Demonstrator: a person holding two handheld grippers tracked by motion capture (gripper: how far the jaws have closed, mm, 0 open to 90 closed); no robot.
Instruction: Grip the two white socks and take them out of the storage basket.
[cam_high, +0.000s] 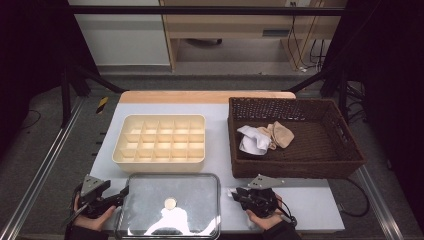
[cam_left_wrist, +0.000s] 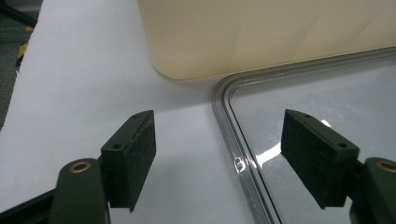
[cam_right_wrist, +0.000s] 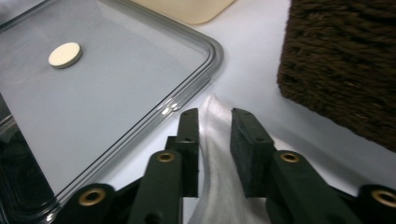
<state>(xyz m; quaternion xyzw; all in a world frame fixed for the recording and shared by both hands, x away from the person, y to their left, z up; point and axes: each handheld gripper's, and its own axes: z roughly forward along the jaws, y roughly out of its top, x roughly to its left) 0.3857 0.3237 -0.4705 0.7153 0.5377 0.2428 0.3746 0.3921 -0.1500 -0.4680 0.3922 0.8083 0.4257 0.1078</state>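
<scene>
Your right gripper sits low at the table's near edge, between the clear lid and the wicker basket, jaws a little apart with a white cloth standing between them, not clamped. Your left gripper rests level at the lid's left corner, jaws wide, straddling the rim. The cream divider tray sits just beyond the lid.

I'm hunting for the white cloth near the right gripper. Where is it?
In the right gripper view, the white cloth lies on the table between the right gripper's jaws, with the clear lid and wicker basket flanking it.
</scene>
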